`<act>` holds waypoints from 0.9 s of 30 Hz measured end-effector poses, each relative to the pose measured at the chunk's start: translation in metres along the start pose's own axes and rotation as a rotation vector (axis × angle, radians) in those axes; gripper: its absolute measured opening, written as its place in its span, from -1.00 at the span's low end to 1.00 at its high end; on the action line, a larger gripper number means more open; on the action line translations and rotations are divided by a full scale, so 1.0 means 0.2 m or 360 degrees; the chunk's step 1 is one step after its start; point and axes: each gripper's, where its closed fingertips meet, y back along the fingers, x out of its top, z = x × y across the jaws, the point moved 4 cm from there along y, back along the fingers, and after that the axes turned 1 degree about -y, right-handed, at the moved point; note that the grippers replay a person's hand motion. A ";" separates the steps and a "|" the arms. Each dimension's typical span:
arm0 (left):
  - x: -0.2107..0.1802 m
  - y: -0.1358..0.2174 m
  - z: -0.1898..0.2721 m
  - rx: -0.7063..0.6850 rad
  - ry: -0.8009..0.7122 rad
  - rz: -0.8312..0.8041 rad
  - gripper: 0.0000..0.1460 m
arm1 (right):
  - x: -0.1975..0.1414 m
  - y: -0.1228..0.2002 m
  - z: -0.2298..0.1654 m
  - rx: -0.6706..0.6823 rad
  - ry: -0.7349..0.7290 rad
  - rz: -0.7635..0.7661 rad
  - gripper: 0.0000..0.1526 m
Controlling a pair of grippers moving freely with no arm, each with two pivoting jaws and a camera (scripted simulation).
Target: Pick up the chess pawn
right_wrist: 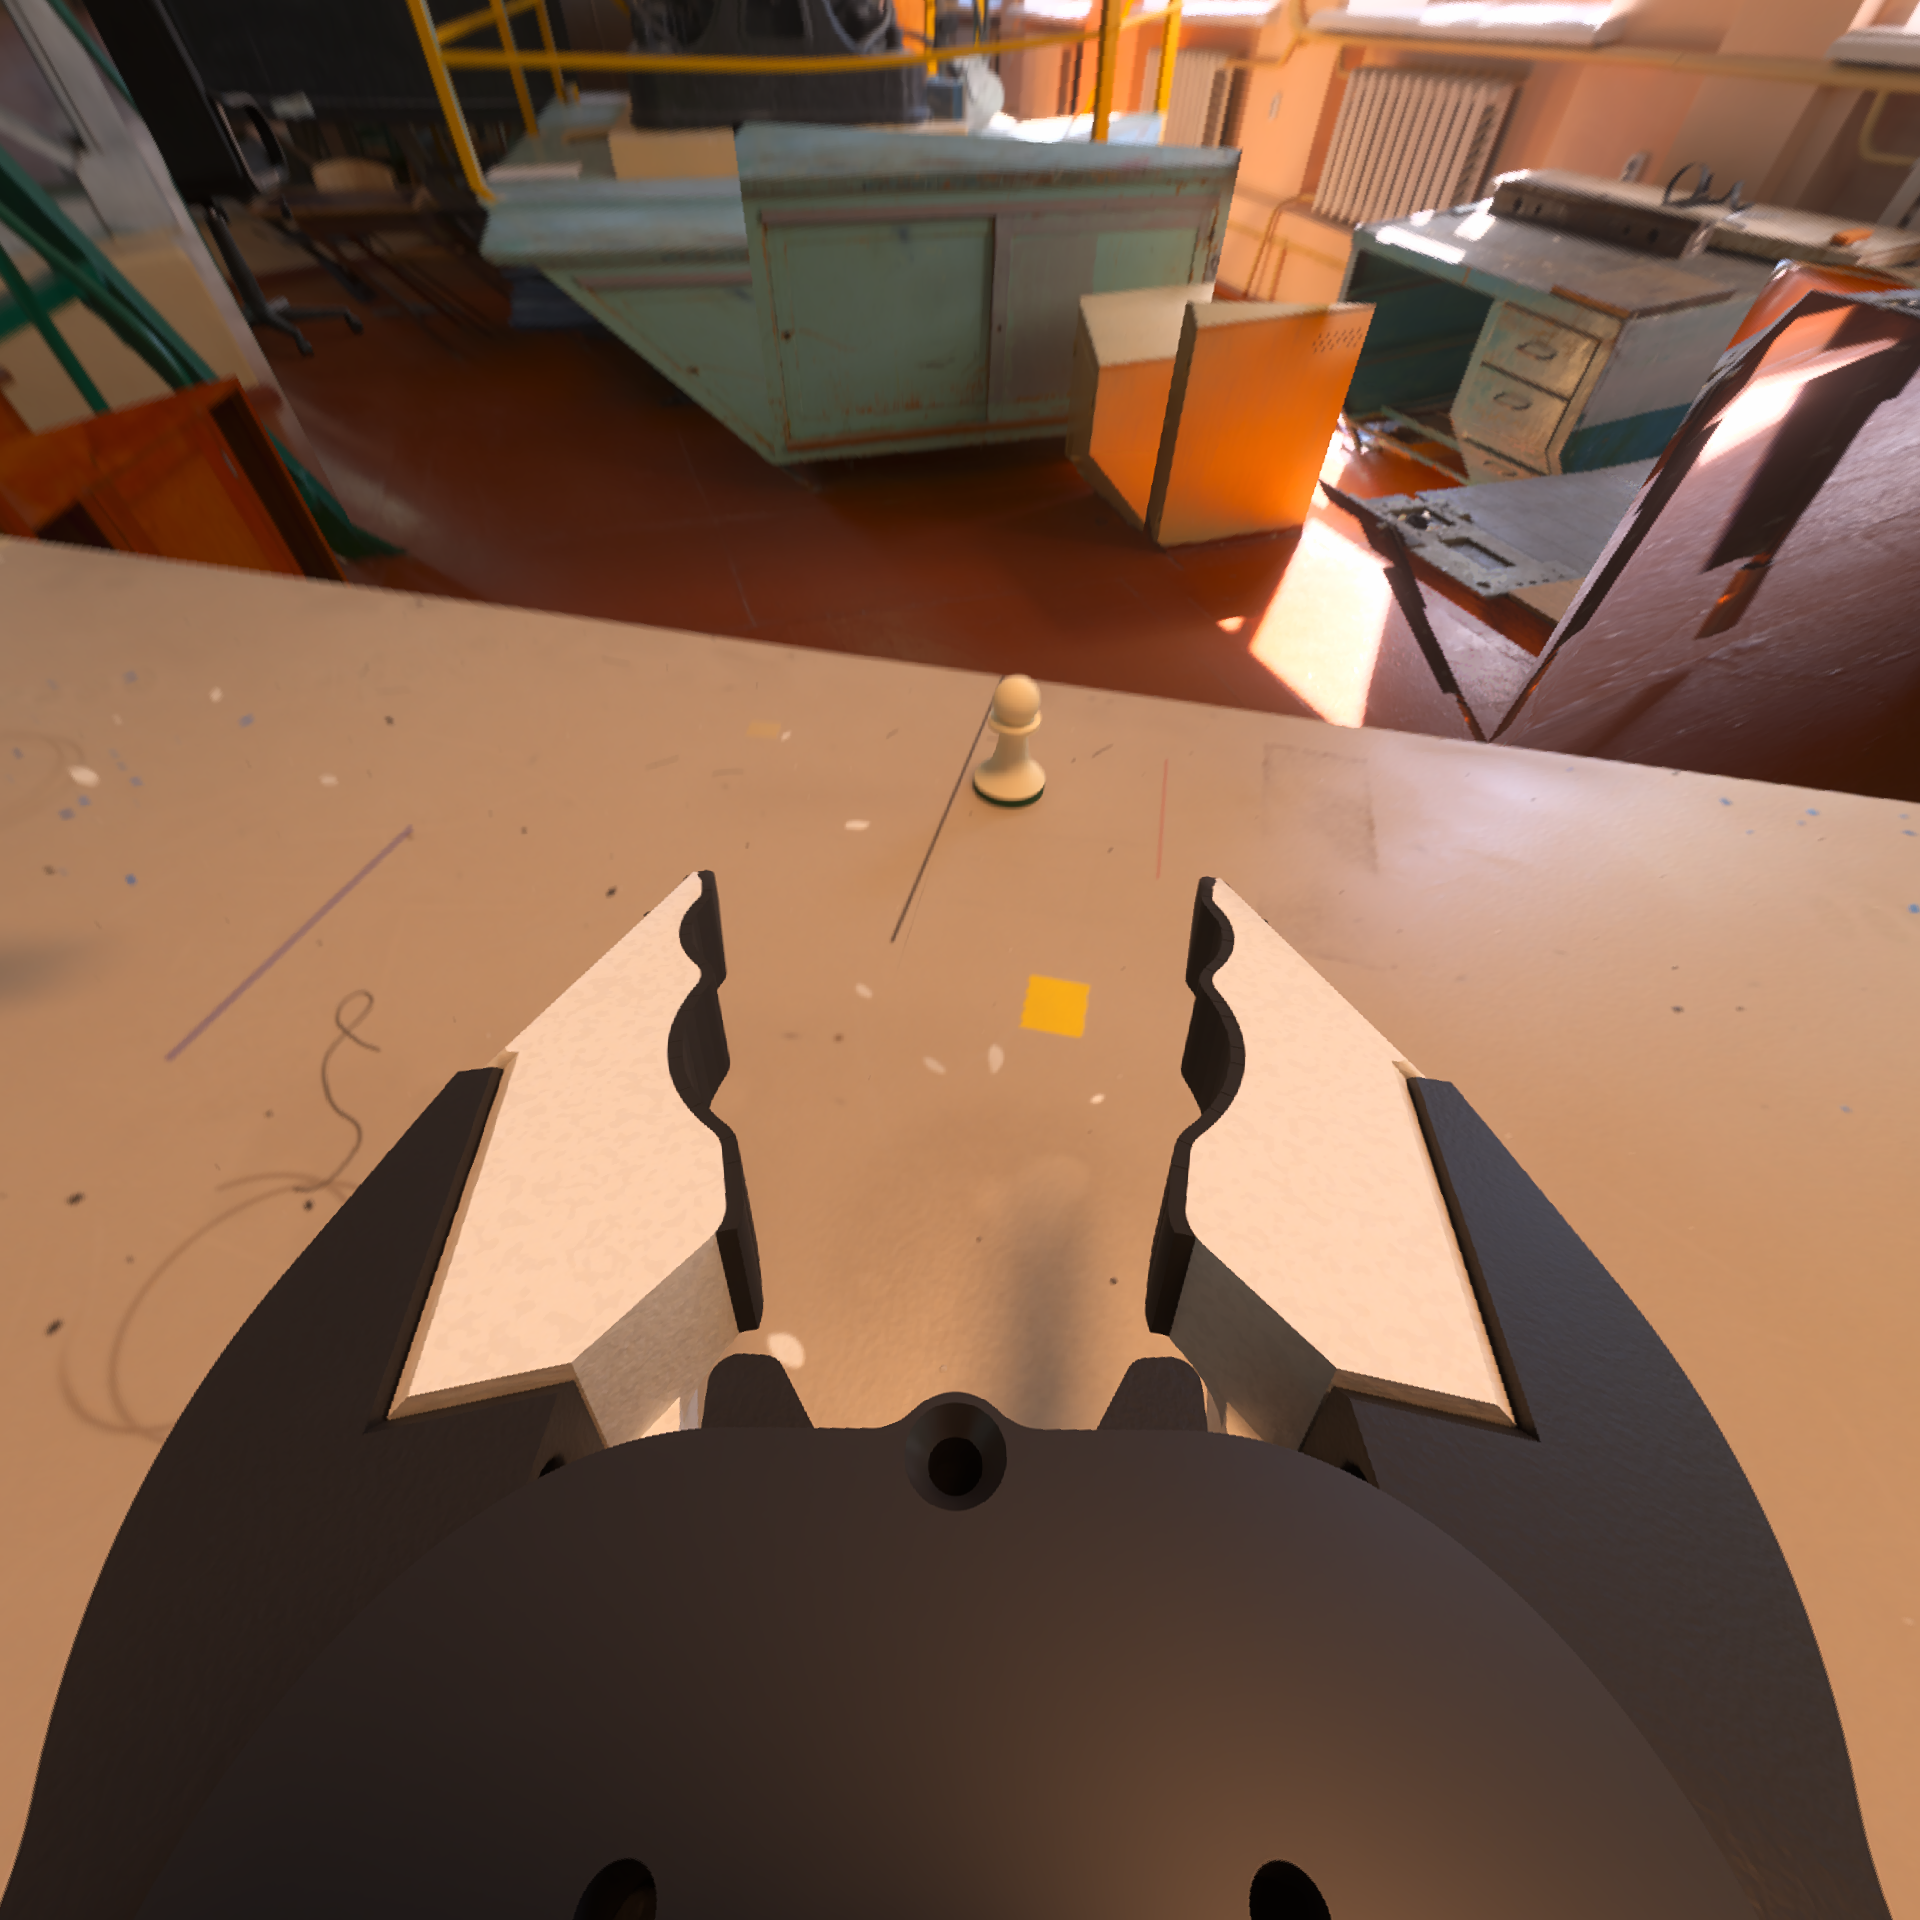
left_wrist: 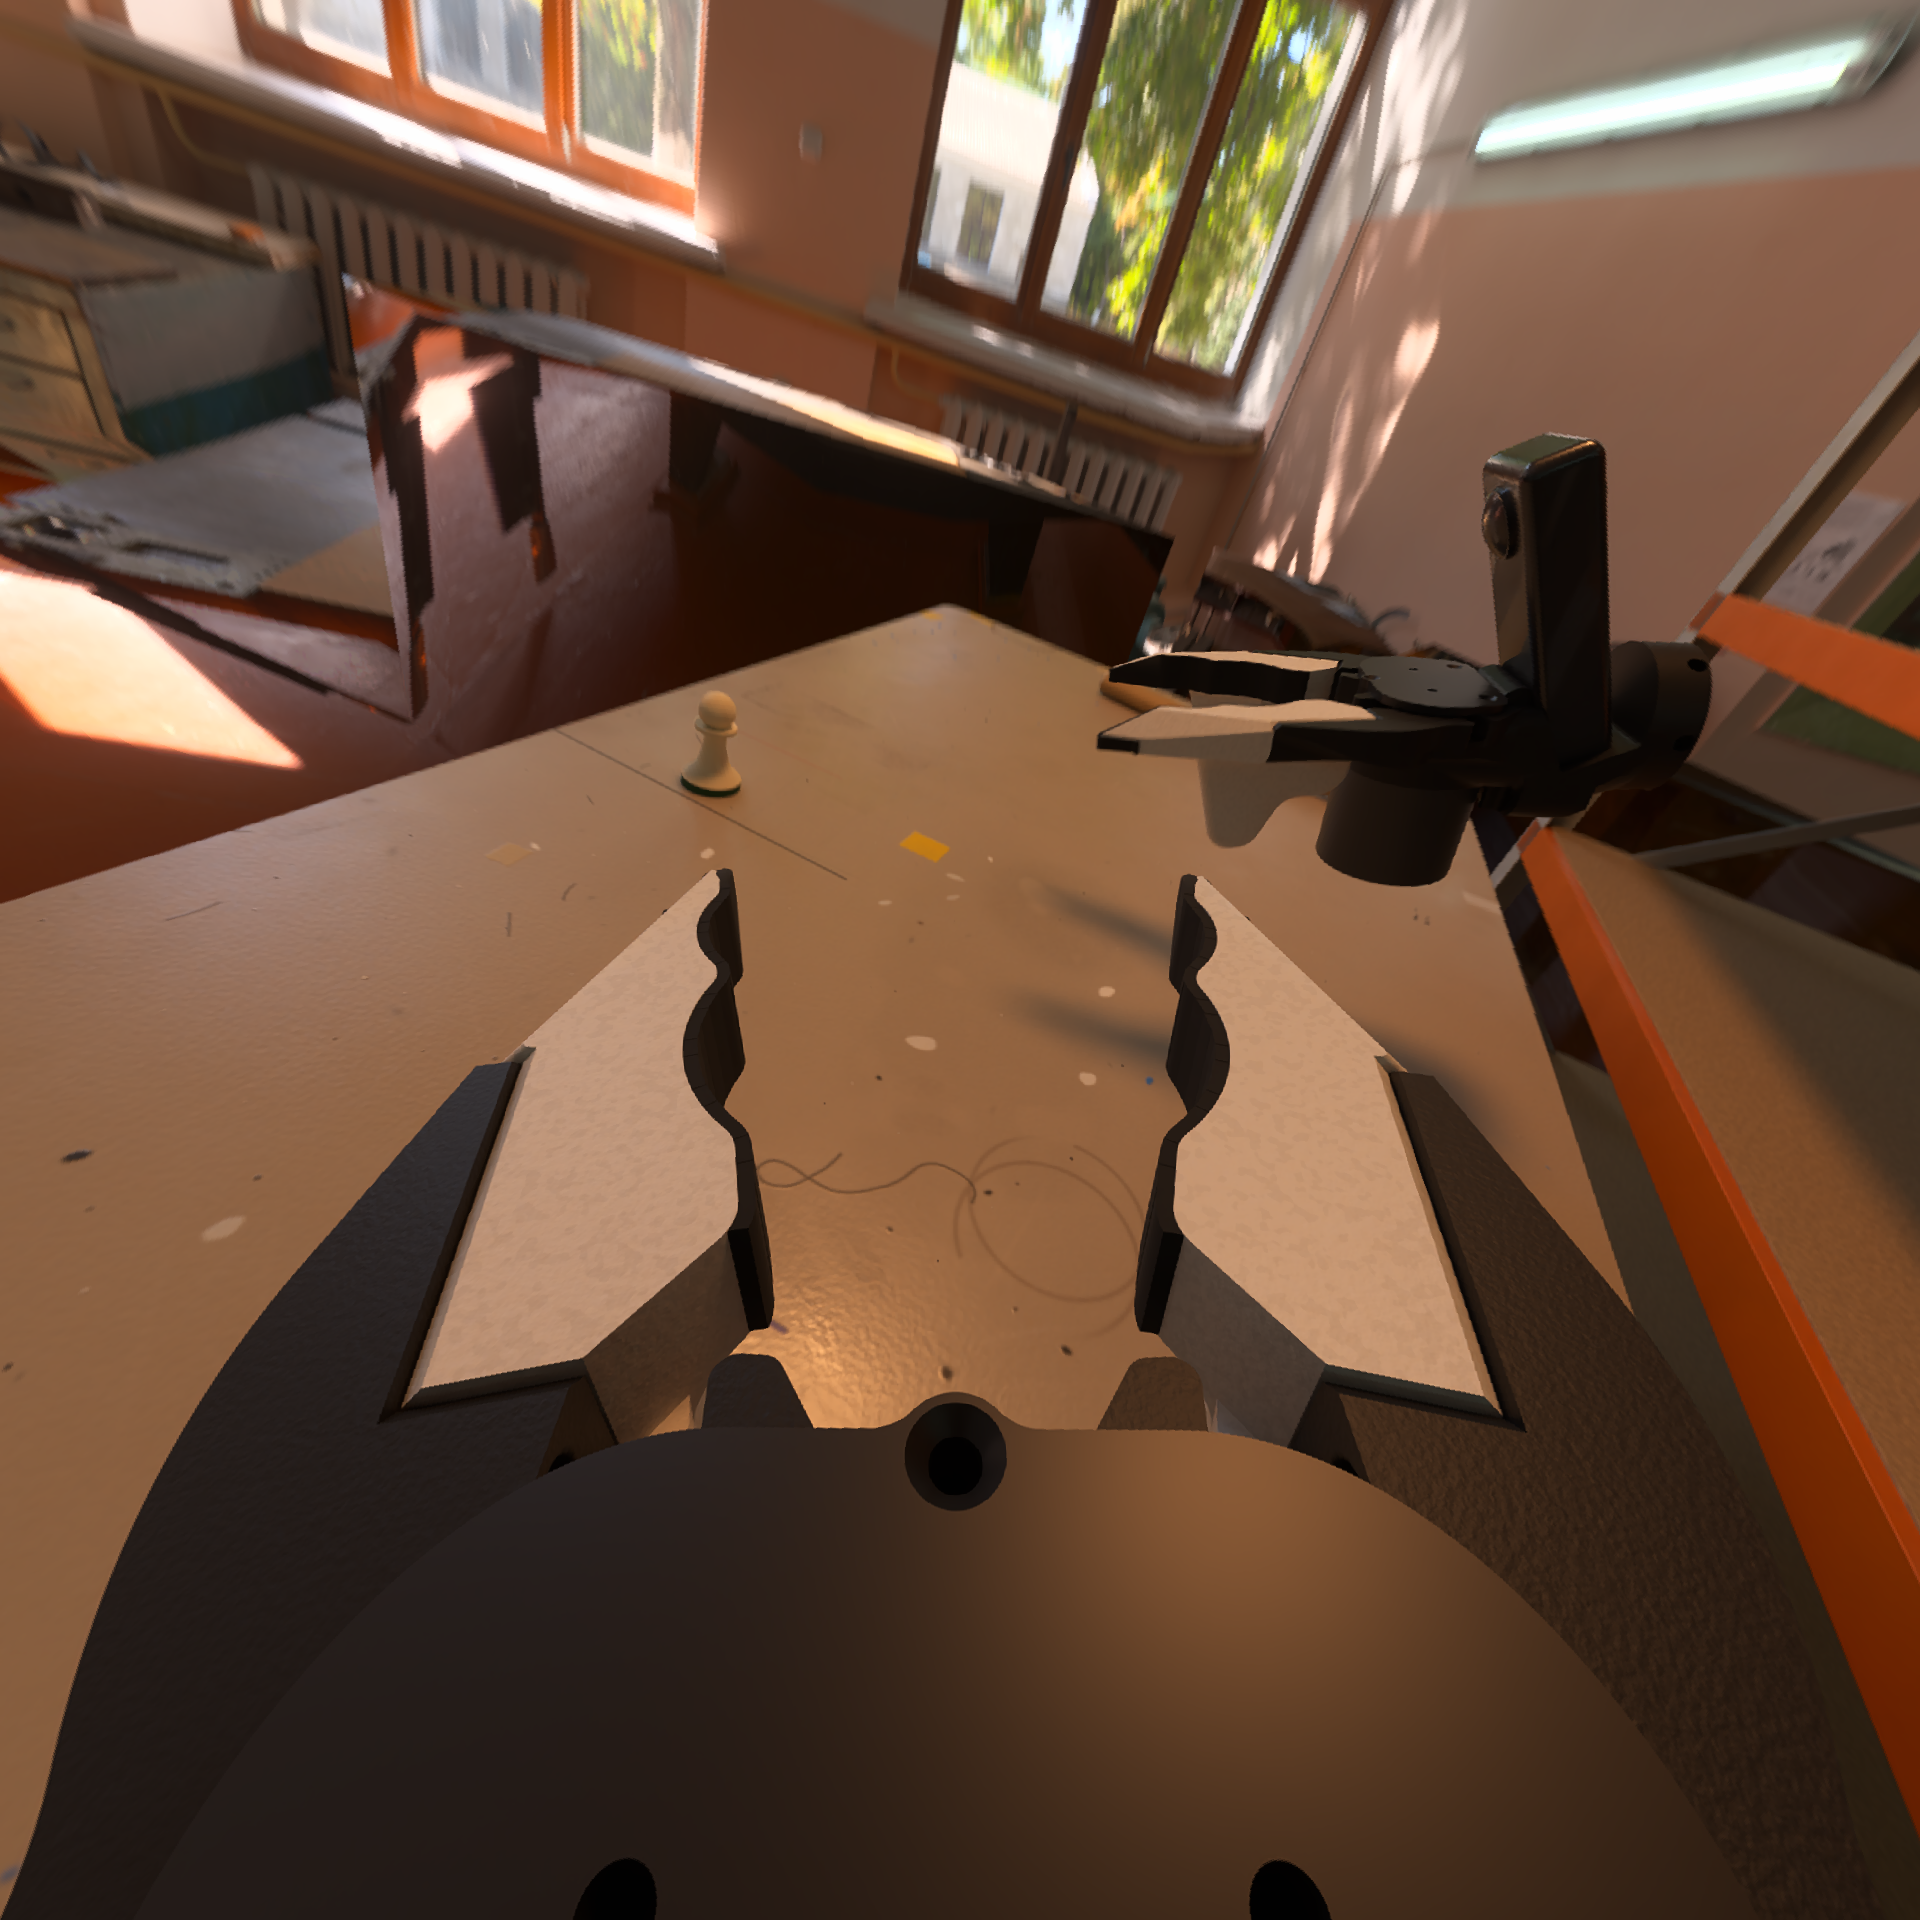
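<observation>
A cream chess pawn [left_wrist: 713,746] with a dark green base stands upright on the tan table [left_wrist: 312,1039], near its far edge. In the left wrist view my left gripper [left_wrist: 954,883] is open and empty, with the pawn ahead and to the left of its fingers. The right gripper [left_wrist: 1112,707] shows there too, at the right, hovering above the table with its jaws apart. In the right wrist view the pawn [right_wrist: 1010,743] stands ahead, almost centred between the fingers of my open, empty right gripper [right_wrist: 954,883].
A yellow square mark [right_wrist: 1056,1006] lies on the table [right_wrist: 1558,1039] between the right gripper and the pawn; it also shows in the left wrist view [left_wrist: 924,845]. The table's far edge runs just behind the pawn. An orange-edged table [left_wrist: 1704,1195] stands at the right.
</observation>
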 end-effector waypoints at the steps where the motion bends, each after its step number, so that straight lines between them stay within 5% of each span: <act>1: 0.01 -0.04 0.00 0.0001 -0.0002 -0.0052 0.16 | -0.03 -0.02 -0.02 0.0000 0.0021 -0.0031 0.21; 7: 0.13 -0.35 -0.02 0.0068 -0.0084 -0.0312 0.23 | -0.08 -0.03 0.09 -0.0228 0.0147 -0.0225 0.39; 14: 0.21 -0.99 -0.18 0.0077 0.0084 -0.0775 0.28 | -0.11 0.01 0.20 -0.0161 -0.0131 -0.0132 0.42; 18: 0.12 -1.29 -0.34 0.0268 0.0107 -0.1115 0.08 | -0.12 0.03 0.25 -0.0201 -0.0148 -0.0134 0.42; 21: 0.04 -1.41 -0.42 0.0365 0.0165 -0.1286 -0.05 | -0.15 0.02 0.27 -0.0168 -0.0226 -0.0119 0.42; 27: 0.00 -1.47 -0.49 0.0211 0.0418 -0.1397 -0.29 | -0.23 0.01 0.33 -0.0241 -0.0366 -0.0261 0.33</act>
